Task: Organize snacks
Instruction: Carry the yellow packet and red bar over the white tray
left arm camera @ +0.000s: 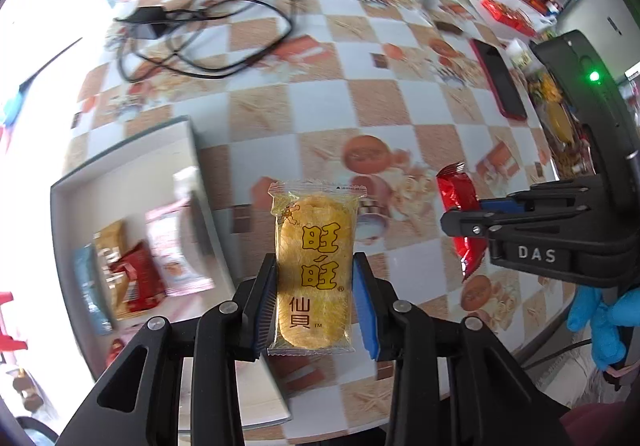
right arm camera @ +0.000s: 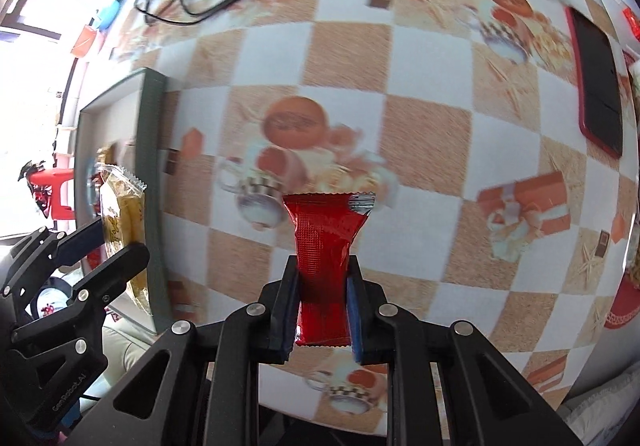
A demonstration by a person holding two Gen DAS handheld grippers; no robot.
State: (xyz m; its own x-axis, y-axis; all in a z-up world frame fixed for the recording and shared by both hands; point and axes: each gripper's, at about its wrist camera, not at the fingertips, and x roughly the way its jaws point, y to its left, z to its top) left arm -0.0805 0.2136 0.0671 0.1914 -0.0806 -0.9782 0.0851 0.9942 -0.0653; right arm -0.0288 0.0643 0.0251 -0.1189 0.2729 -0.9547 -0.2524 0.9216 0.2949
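My left gripper [left arm camera: 314, 278] is shut on a clear yellow rice-cracker packet [left arm camera: 313, 266] with red characters, held upright above the table. My right gripper [right arm camera: 323, 278] is shut on a red foil snack packet [right arm camera: 326, 246], also lifted off the table. In the left wrist view the right gripper [left arm camera: 466, 217] stands at the right with the red packet [left arm camera: 456, 193] pinched in it. In the right wrist view the left gripper [right arm camera: 116, 242] is at the left, holding the yellow packet [right arm camera: 120, 221]. A grey-rimmed box [left arm camera: 120, 173] left of both holds several snack packets [left arm camera: 136, 278].
The table wears a checked cloth [left arm camera: 360, 101] with printed pictures. A black charger and tangled cable [left arm camera: 192, 29] lie at the far left. A phone in a red case [left arm camera: 500, 77] lies at the right. A hand in a blue glove [left arm camera: 600, 318] holds the right gripper.
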